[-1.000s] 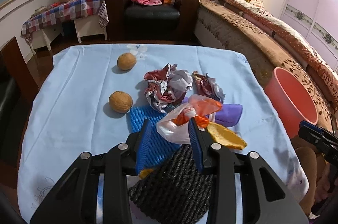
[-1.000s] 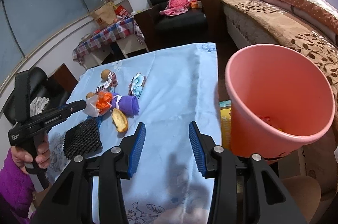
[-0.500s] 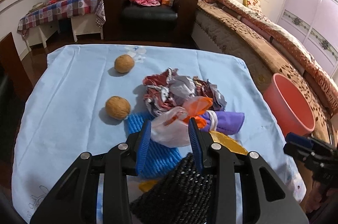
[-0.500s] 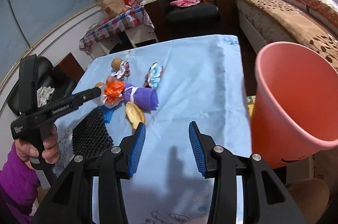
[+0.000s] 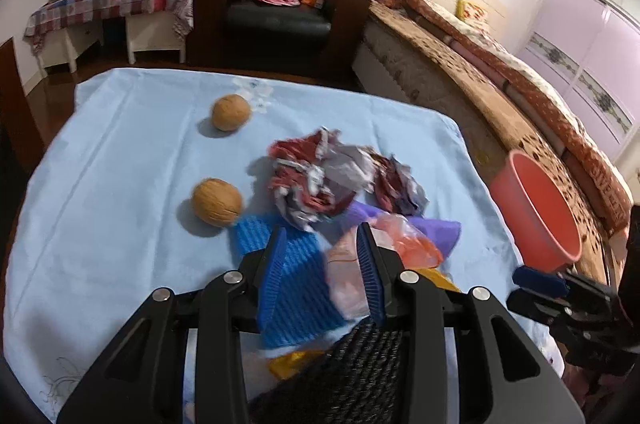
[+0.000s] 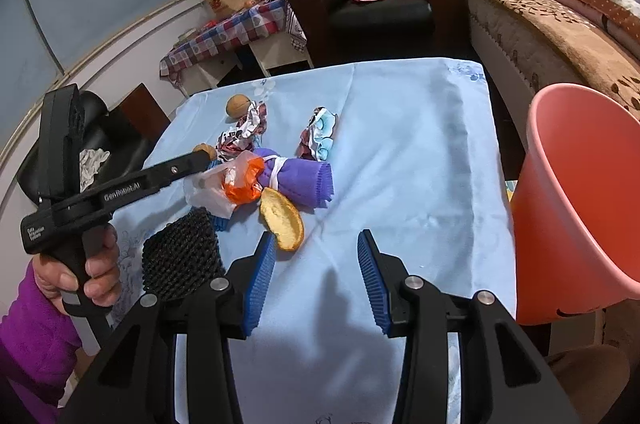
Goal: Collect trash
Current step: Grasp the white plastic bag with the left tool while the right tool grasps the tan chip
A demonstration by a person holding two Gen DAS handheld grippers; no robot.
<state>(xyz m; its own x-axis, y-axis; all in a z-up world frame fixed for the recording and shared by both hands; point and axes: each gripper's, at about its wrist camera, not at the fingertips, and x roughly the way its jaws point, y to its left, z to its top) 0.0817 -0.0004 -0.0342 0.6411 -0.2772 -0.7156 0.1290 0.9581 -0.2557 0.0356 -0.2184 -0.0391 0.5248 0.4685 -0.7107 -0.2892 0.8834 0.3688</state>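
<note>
Left claw [image 5: 322, 256] points down and away over the near middle of the pile, its jaws apart; a clear plastic bag [image 5: 352, 276] with an orange patch sits between the blue pads [image 5: 272, 276], and whether they press on it I cannot tell. In the right wrist view the same claw [image 6: 200, 160] reaches in from the left, held by a hand [image 6: 80, 276] in a purple sleeve [image 6: 32, 340], fingers wrapped around the grip. White lettering on its side reads "GenRobot.AI"; the smaller print near the handle is too small to read.

On the blue cloth [image 5: 120, 192], two walnuts [image 5: 217, 202] lie at the left, one near and one far. Right of them sits crumpled red-and-white wrapping [image 5: 316, 176], with a blue ribbed mat [image 5: 296, 288] and a black mesh piece [image 5: 352, 376] nearer. A purple cloth roll [image 6: 304, 176], tied with a white band, lies with its long axis running left to right, its frayed end to the right. Just near of it lies an orange peel [image 6: 282, 220], long axis running near to far, hollow side up.

Right claw [image 6: 316, 276] hovers over bare cloth near the peel, jaws wide apart and holding nothing. A pink bucket [image 6: 576, 208] stands off the table's right edge, mouth tilted toward the table.
</note>
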